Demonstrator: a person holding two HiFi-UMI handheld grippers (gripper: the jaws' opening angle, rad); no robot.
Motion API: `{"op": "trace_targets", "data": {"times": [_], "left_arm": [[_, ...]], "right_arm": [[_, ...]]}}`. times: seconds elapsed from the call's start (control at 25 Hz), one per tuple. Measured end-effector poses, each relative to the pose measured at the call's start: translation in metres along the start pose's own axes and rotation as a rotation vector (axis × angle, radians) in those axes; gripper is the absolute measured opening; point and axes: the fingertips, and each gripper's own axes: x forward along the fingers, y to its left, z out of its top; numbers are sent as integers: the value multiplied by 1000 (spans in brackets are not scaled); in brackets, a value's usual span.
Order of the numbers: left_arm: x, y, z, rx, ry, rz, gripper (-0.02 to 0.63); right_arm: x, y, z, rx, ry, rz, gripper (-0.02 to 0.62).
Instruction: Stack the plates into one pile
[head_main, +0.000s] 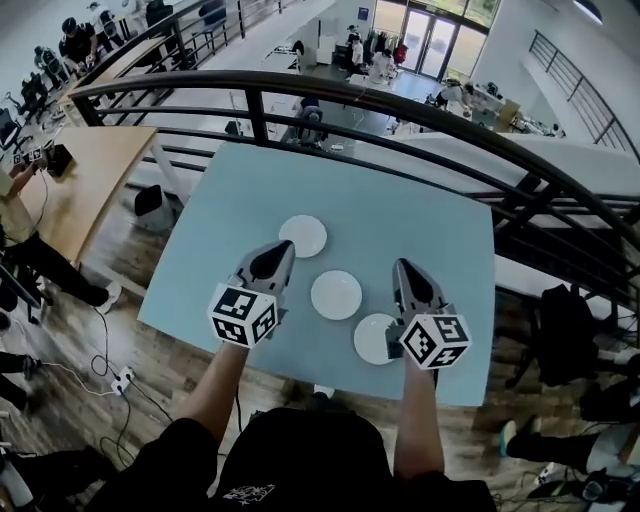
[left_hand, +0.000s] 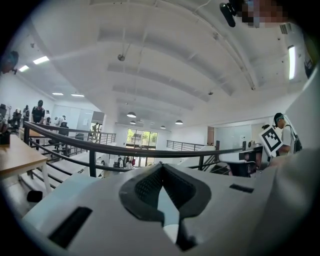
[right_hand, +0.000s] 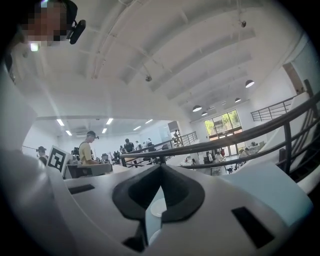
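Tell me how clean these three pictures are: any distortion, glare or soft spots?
Head view: evenly lit and sharp on the plates, though the wide lens bows the railing. Left gripper view: dark round vignette, nearest foreground soft, ceiling light strip glaring at right. Right gripper view: same vignette and bowing, no strong glare.

Left gripper (left_hand: 161, 169): jaws together at the tips, nothing held between them. Gap behind the tips shows pale blue table (left_hand: 167, 202) and edge of a white plate (left_hand: 170, 233). Black railing (left_hand: 90, 146) beyond.
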Motion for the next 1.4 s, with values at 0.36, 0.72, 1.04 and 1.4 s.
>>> {"op": "trace_targets", "data": {"times": [0.36, 0.72, 1.04, 1.4], "left_arm": [[35, 6, -36, -20, 68, 25, 8], [54, 36, -76, -80, 155, 50, 8], [64, 85, -133, -142, 295, 41, 8], [81, 140, -193, -278, 417, 51, 9]], "right_arm": [[32, -34, -26, 12, 59, 50, 6], [71, -43, -66, 45, 163, 66, 6], [121, -29, -111, 85, 262, 60, 6], [165, -35, -176, 142, 401, 21, 6]]}}
